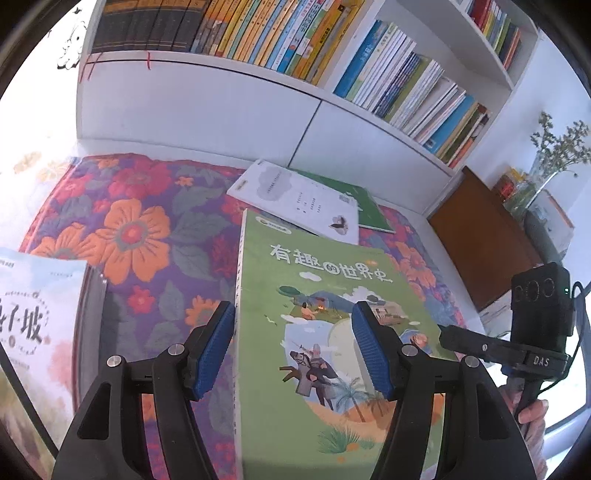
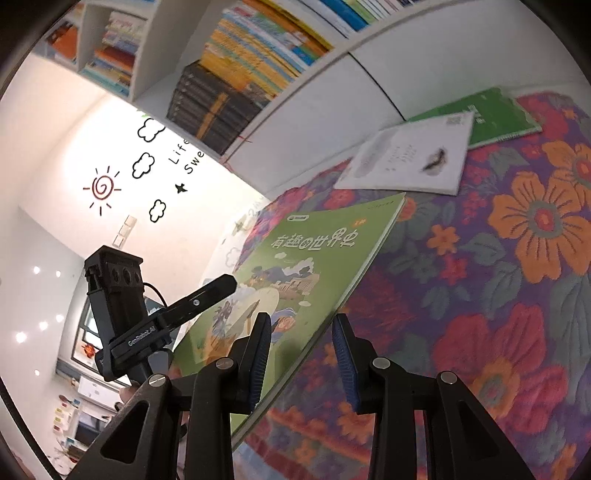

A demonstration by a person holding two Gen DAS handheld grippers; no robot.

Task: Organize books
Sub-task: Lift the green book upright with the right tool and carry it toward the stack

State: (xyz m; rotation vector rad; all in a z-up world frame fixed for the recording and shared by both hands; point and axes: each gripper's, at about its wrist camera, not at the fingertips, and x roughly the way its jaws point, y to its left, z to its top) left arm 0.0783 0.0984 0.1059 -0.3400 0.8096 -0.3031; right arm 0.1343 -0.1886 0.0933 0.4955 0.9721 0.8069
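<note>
Green book lifted off the flowered cloth, both tongs in view.

Left wrist view: left tongs (image 1: 291,347) straddle the green book (image 1: 332,332) at lower centre; whether the pads press it I cannot tell. White book (image 1: 295,199) lies beyond, below the bookshelf (image 1: 207,96).
Right wrist view: right tongs (image 2: 301,360) clenched on the green book's (image 2: 295,280) lower edge, book tilted above the flowered cloth (image 2: 498,295).

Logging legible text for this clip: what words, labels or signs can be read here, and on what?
"有趣的世界史": green book cover.
"DAS": right hand-held gripper, on its body.
"GenRobot.AI": left hand-held gripper, on its body.
"Life" and "Swe", cut off: wall decals.
White book, shelf spines: too small to read.
</note>
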